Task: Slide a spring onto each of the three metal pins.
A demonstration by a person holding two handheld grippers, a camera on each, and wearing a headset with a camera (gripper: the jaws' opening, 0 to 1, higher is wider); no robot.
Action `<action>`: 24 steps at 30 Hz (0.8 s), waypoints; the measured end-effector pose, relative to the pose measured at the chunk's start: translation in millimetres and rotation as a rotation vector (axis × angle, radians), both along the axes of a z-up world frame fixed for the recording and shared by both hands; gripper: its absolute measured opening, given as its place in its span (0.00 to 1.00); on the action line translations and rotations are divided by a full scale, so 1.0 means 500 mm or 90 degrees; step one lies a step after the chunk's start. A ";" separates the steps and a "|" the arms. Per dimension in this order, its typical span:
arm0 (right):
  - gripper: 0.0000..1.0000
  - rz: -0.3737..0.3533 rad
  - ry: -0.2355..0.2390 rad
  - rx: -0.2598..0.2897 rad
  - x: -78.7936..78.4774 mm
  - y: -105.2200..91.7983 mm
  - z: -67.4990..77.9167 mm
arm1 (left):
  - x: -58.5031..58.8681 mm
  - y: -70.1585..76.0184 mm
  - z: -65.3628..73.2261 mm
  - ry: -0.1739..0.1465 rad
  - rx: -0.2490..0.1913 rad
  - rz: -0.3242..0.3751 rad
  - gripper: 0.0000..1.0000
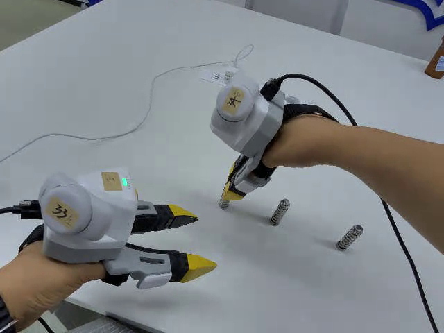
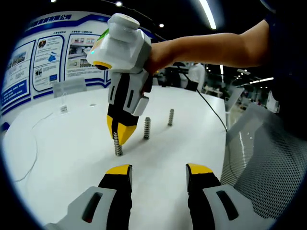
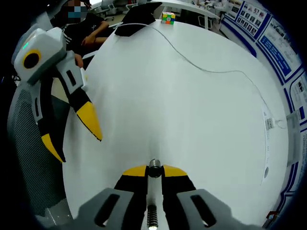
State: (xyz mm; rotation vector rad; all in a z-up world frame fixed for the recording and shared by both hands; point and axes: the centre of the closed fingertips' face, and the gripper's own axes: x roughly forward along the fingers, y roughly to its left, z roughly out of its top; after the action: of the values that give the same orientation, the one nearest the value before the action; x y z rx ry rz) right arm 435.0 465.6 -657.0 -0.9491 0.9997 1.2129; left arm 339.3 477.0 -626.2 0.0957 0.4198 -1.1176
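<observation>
Three coiled metal springs stand in a row on the white table [image 1: 104, 76]. My right gripper [image 1: 229, 193] points steeply down and is shut on the top of the nearest spring [image 1: 224, 202]. In the right gripper view, the spring's metal top [image 3: 154, 167] sits pinched between the yellow fingertips [image 3: 135, 171]. The other two springs [image 1: 279, 211] [image 1: 349, 237] stand free to its right, each upright with a slight tilt. The pins are hidden inside the coils. My left gripper [image 1: 194, 241] hovers at the near left, open, aimed at the held spring [image 2: 117, 146], with nothing between its fingers [image 2: 120, 172].
A thin white cable [image 1: 149, 104] with a paper tag [image 1: 218, 75] runs across the far table. A brown object [image 1: 437, 59] stands at the far right edge. A colour cube [image 3: 167, 18] lies far off. A mesh chair back [image 2: 259, 153] is beside the table.
</observation>
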 end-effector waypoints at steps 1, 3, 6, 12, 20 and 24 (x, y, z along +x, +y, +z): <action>0.12 0.000 0.000 0.000 0.000 0.000 -0.003 | 0.000 0.000 0.000 0.001 0.000 0.000 0.46; 0.12 -0.002 -0.001 0.004 0.003 0.004 -0.004 | 0.000 0.000 -0.001 0.001 0.000 0.001 0.46; 0.12 -0.001 -0.003 0.004 0.003 0.005 -0.003 | 0.001 -0.001 0.000 0.001 -0.001 0.001 0.46; 0.14 0.007 -0.001 0.000 -0.003 0.005 -0.008 | 0.002 -0.001 0.002 0.000 -0.001 0.002 0.46; 0.20 0.004 -0.012 0.004 -0.005 -0.006 0.002 | 0.004 0.002 0.004 -0.002 0.002 0.003 0.46; 0.22 -0.007 -0.019 0.014 -0.003 -0.017 0.013 | 0.005 0.002 0.005 -0.002 0.003 0.004 0.47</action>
State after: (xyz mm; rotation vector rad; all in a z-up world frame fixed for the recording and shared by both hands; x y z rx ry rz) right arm 433.4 456.9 -650.3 -0.9413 0.9645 1.1954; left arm 342.0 477.8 -623.5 0.0994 0.4198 -1.1107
